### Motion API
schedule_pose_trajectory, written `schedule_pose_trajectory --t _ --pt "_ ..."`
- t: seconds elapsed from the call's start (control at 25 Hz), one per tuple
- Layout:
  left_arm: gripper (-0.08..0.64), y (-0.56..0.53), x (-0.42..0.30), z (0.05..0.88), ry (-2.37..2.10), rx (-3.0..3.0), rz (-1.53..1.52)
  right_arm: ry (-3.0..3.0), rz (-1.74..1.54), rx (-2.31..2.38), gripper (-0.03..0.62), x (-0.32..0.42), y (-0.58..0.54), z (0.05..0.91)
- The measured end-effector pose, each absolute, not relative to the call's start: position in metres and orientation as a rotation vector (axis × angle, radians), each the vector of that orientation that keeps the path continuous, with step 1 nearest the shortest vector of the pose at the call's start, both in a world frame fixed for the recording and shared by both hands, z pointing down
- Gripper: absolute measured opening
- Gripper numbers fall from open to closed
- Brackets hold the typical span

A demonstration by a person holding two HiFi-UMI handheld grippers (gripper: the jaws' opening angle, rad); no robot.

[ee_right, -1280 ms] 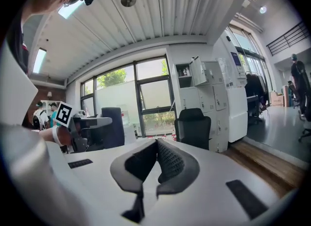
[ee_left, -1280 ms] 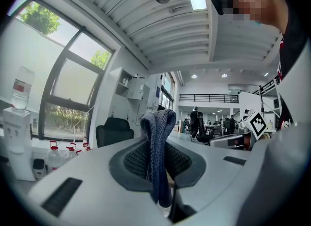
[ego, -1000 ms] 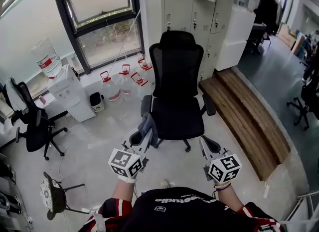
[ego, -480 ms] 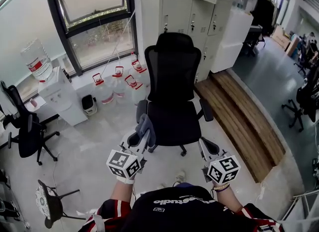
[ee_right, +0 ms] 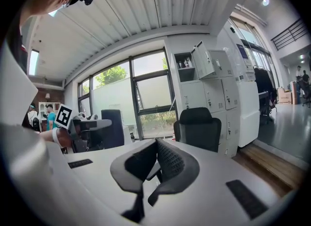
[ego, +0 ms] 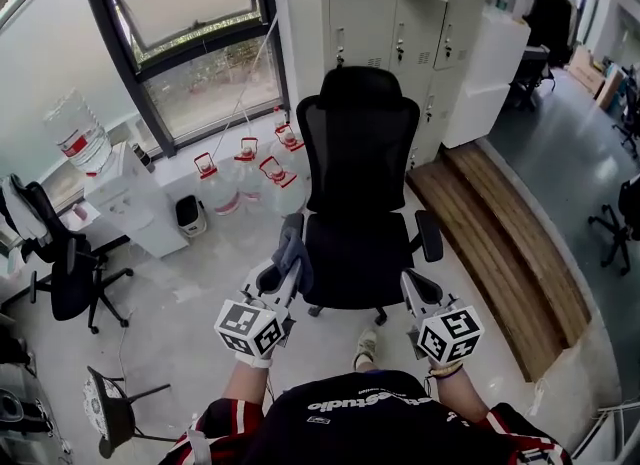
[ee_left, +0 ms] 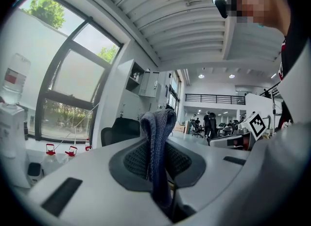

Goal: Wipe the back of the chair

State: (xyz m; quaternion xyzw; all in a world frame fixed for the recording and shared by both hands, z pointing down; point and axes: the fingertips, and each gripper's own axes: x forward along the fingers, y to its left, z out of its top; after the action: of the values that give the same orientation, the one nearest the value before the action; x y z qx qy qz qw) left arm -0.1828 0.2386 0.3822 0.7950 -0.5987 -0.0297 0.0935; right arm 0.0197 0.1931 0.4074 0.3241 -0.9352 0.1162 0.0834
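Observation:
A black mesh-backed office chair (ego: 358,168) faces me in the head view, its seat just ahead of both grippers. It also shows in the right gripper view as the chair (ee_right: 198,128) straight ahead, and as a dark chair (ee_left: 120,129) behind the jaws in the left gripper view. My left gripper (ego: 288,265) is shut on a grey-blue cloth (ego: 293,250), which sticks up between the jaws as a folded cloth (ee_left: 156,148). My right gripper (ego: 410,285) is shut with nothing in it (ee_right: 156,148). Both are short of the chair.
Several water jugs (ego: 245,175) stand under the window at the left. A white dispenser (ego: 140,198) with a bottle sits further left. Another black chair (ego: 55,263) and a stool (ego: 105,401) are at the far left. White lockers (ego: 400,23) stand behind the chair; a wooden step (ego: 505,243) runs along the right.
The view has shifted a little; the chair sits slightly lower and to the right in the picture. Both grippers hold the same pose, the cloth still in the left.

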Motion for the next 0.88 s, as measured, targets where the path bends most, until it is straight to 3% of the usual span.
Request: schedule_pose_trajectory --t 0.44,0.88 --pt "0.057 0.073 -0.149 0.361 -1.821 2.362 -0.037 -2.837 0.346 0.946 0.015 0.055 0.024 0.392" --pt "0.057 -0.001 -0.133 0.361 -1.853 2.325 0.086 -2.868 0.418 0.964 0.015 0.085 -0.056 0.401"
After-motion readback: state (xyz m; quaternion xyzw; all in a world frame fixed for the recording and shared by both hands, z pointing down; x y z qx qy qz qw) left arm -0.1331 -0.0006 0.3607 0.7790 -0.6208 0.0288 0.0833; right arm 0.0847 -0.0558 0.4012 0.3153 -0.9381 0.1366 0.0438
